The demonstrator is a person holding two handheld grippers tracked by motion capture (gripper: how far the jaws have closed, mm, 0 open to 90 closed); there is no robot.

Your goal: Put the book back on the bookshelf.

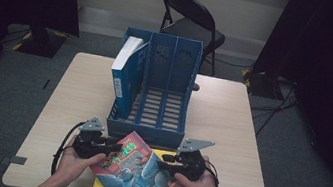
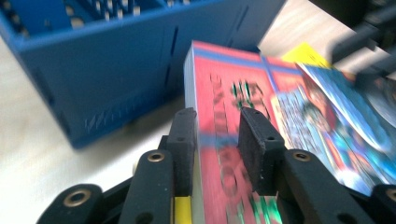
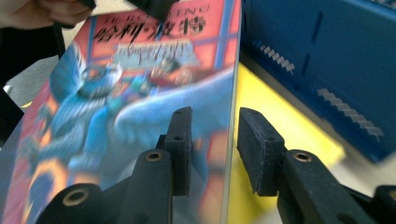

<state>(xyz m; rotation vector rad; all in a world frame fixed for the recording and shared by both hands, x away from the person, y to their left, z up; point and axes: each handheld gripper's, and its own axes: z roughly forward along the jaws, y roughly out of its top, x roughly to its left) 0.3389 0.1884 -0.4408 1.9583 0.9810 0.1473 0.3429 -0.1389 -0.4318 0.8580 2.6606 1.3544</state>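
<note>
The left gripper point(image 1: 113, 147) is clamped on the spine edge of a red and blue book point(image 1: 141, 175), 1 black jaw under the book and 1 on its cover, as the left gripper view shows. The right gripper point(image 1: 165, 165) is clamped on the opposite edge of the same book, with 1 jaw on the cover and 1 beneath. The book sits tilted between the 2 grippers at the near edge of the table point(image 1: 229, 129), above a yellow book point(image 1: 100, 184) (mostly covered) lying flat. Just beyond stands a blue file rack point(image 1: 165, 88) with 3 slots; a blue and white book point(image 1: 124, 74) leans upright in its left slot.
</note>
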